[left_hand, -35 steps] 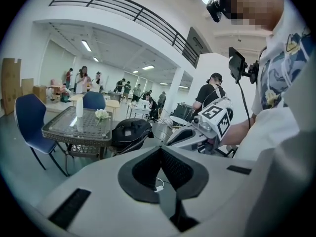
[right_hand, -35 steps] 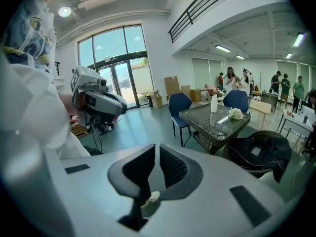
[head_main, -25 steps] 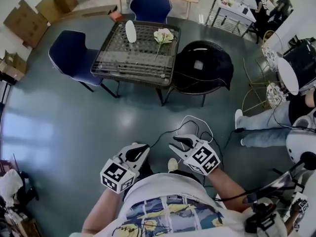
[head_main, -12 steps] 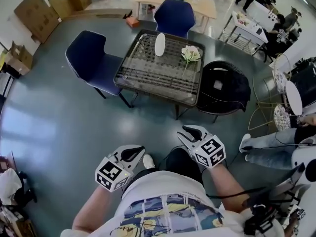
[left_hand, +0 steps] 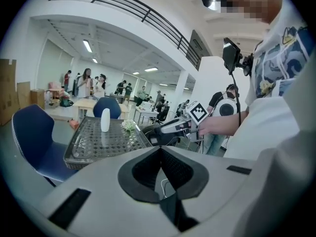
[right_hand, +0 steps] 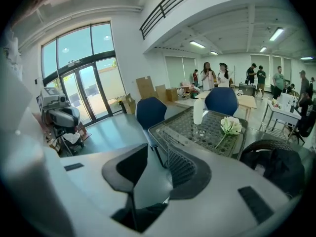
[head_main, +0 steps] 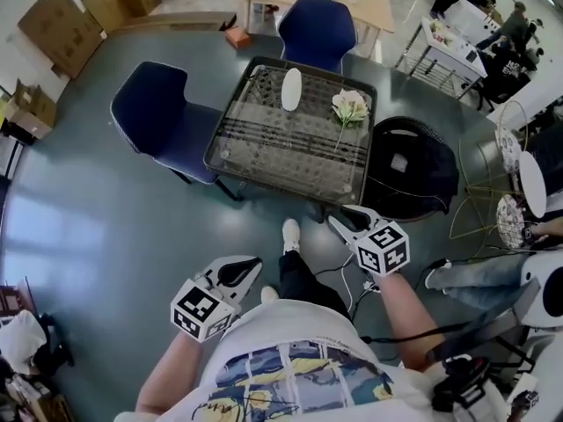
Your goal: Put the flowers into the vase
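Head view: high, facing steeply down onto the square glass-topped wire table [head_main: 290, 152]. Left gripper view: low, facing it from afar. Right gripper view: low, facing it from nearer. Shared by all: table, slim white vase [head_main: 291, 89], white-flowered stem [head_main: 350, 108].

**White blooms, blue seats, chequered markers**

The vase [head_main: 291, 89] is plain white. The flowers [head_main: 349, 105] are cream-white on a green stem. The desk [head_main: 264, 143] has a dark, dotted grid top. The chairs [head_main: 163, 117] are navy, the floor [head_main: 106, 227] grey-blue. The left tool [head_main: 250, 267] and right tool [head_main: 339, 221] are pale grey with black-and-white square markers.
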`<state>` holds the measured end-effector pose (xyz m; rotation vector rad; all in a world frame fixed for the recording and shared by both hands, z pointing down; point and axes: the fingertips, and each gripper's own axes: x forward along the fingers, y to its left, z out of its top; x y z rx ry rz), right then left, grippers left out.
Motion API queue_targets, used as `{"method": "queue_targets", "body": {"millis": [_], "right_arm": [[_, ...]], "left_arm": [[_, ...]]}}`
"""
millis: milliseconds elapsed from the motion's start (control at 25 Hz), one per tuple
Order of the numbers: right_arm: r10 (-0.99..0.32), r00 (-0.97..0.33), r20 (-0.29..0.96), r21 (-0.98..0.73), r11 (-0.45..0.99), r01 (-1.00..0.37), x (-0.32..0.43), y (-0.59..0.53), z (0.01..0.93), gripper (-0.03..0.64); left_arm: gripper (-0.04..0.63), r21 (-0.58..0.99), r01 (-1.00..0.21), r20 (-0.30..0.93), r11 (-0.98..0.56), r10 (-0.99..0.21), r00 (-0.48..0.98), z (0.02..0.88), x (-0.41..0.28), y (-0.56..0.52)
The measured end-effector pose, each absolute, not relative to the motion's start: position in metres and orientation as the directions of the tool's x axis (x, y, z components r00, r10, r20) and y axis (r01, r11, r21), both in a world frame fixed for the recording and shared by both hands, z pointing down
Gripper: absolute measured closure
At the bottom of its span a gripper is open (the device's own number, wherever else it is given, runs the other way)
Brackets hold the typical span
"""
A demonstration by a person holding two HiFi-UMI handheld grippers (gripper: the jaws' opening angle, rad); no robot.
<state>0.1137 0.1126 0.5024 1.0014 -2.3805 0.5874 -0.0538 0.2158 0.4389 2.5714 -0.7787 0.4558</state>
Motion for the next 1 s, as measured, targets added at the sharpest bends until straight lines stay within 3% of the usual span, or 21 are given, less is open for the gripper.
{"method": "queue_targets", "body": {"millis": [520,1000], "right_arm": [[-0.534,-0.559,0.634,-0.267,0.527,-0.807,0.202,-0.138,0.553,0.404],[-0.576,-0.458,0.677,-0.331,0.318,-0.888,0.287,-0.306,0.629,0.311]], "left_arm": [[0.584,0.255,-0.599,0.473,-0.759,-0.442,0.762,0.420,0.004,0.015],[0.584,0.268,-0.627,0.565,-0.732,-0.407,0.717,0.435,0.030,-0.074]]}}
